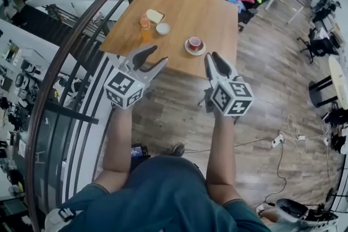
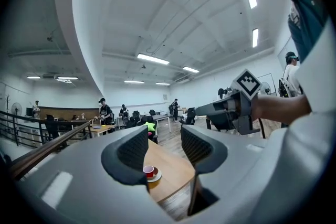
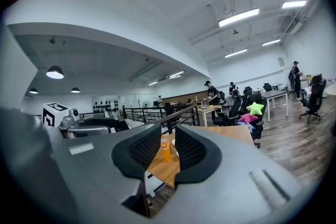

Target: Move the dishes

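Position: holding left gripper (image 1: pixel 159 56) and right gripper (image 1: pixel 212 57) short of light wooden table (image 1: pixel 190 8), both parted and empty; seeing red cup (image 1: pixel 194 42) on white saucer (image 1: pixel 188 50), white bowl (image 1: pixel 162 29) and orange bottle (image 1: pixel 144 27) resting near its front edge.

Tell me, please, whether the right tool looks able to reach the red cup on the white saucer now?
Probably yes: the red cup on its white saucer stands near the front edge of the wooden table, with nothing before it, and the right tool hangs open and empty just short of it.

Saucer (image 2: pixel 156 177) partly hidden behind left tongs (image 2: pixel 164 132).
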Motion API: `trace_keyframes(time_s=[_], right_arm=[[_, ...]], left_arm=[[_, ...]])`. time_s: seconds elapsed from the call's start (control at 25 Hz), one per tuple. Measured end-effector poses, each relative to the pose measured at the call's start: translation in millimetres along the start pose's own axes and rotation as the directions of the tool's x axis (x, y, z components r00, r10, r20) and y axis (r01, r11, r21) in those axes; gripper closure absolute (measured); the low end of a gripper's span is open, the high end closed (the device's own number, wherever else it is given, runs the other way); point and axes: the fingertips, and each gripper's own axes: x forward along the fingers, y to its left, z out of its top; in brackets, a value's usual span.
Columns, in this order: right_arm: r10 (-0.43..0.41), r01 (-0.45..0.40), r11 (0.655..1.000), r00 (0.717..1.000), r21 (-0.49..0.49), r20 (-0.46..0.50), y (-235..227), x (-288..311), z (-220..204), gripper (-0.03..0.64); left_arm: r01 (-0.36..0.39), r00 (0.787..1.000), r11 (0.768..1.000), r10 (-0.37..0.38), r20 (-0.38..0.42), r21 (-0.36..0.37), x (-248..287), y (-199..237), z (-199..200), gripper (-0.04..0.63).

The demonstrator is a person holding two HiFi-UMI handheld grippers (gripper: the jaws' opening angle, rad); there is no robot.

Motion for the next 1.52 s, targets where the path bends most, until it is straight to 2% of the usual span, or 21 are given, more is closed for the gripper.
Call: trace_keyframes(time_s=[0.4,0.84,1.08,1.52], right_arm=[[0.059,-0.059,0.998,0.998,0.023,0.009,-48,11,11,0.551],[0.053,-0.055,0.997,0.998,0.052,0.025,-108,3,21,0.551],[0.021,-0.021,0.997,1.000,0.071,0.004,-134,5,8,0.551],[-0.088,0.088,0.995,0.996,0.056,-0.011,-181,17,14,0.551]], left_arm=[[-0.044,0.999,0.999,0.044,-0.020,0.002,46,-8,8,0.403],[-0.026,0.999,0.999,0.027,-0.035,0.025,106,-27,19,0.403],[0.012,0.999,1.000,-0.011,-0.052,0.017,140,-29,8,0.405],[0.130,0.991,0.991,-0.130,-0.013,0.000,212,-19,5,0.408]])
